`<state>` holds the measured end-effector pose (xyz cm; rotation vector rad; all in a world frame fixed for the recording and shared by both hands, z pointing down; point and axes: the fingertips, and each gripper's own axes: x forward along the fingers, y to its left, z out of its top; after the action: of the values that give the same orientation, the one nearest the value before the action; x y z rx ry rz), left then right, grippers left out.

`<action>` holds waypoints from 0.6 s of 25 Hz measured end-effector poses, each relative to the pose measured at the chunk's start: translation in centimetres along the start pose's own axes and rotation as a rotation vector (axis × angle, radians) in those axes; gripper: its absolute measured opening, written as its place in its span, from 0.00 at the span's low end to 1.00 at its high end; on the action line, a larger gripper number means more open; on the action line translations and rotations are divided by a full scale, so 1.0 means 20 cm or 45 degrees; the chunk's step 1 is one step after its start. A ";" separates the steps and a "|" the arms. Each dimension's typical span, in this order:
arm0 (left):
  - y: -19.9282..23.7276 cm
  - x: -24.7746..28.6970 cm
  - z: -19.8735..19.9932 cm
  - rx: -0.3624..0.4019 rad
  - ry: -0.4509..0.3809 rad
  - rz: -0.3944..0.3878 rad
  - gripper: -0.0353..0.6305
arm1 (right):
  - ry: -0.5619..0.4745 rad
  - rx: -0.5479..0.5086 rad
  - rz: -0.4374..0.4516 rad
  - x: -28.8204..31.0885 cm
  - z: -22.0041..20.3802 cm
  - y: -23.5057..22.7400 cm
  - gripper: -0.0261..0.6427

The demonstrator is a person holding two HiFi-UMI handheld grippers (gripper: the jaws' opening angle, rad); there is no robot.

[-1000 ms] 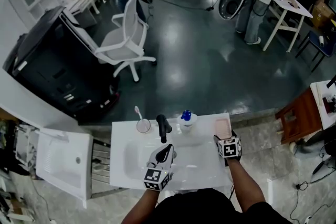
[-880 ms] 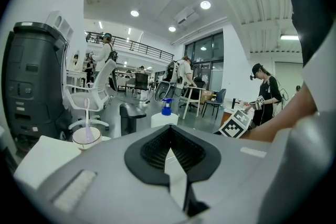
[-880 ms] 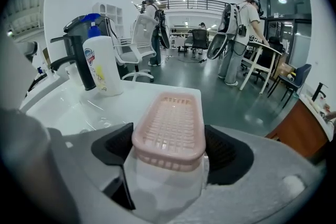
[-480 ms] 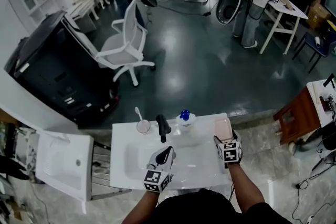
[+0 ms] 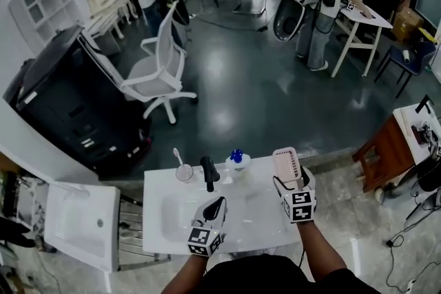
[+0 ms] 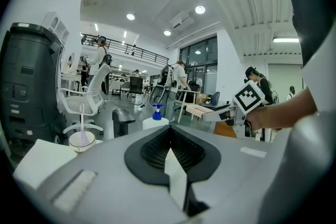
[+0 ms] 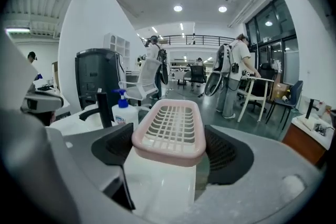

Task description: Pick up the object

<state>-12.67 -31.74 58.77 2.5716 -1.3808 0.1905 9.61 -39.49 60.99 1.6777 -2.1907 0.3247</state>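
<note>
My right gripper [image 5: 289, 182] has its fingers [image 7: 231, 152] spread wide and pinching a pink slotted soap dish [image 7: 169, 126] by its two long sides. The dish is in the air above the back right corner of the white tabletop [image 5: 258, 217], its far end tipped upward. My left gripper [image 5: 218, 204] hovers over the sunken basin with its fingers [image 6: 152, 147] pressed together and nothing between them. Along the back edge stand a black faucet [image 5: 207, 172], a white pump bottle with a blue top [image 5: 237, 162] and a cup holding a toothbrush [image 5: 183, 172].
</note>
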 end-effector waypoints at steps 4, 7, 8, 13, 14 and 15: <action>-0.02 0.00 0.02 0.017 -0.023 -0.012 0.08 | -0.132 -0.014 0.004 -0.10 0.21 0.04 0.67; -0.02 0.01 0.05 0.030 -0.039 -0.017 0.08 | -0.212 -0.022 0.004 -0.17 0.33 0.07 0.67; -0.03 0.01 0.06 0.032 -0.045 -0.019 0.08 | -0.234 -0.025 0.006 -0.19 0.37 0.08 0.67; -0.05 0.01 0.09 0.037 -0.066 -0.026 0.08 | -0.315 -0.053 0.026 -0.28 0.49 0.11 0.67; -0.05 0.01 0.10 0.038 -0.070 -0.025 0.08 | -0.326 -0.057 0.028 -0.29 0.50 0.12 0.67; -0.05 0.01 0.11 0.039 -0.073 -0.025 0.08 | -0.334 -0.060 0.027 -0.30 0.51 0.12 0.67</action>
<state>-11.69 -31.99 56.66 2.6338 -1.3825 0.1366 7.16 -37.59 49.23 1.7572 -2.3820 0.0590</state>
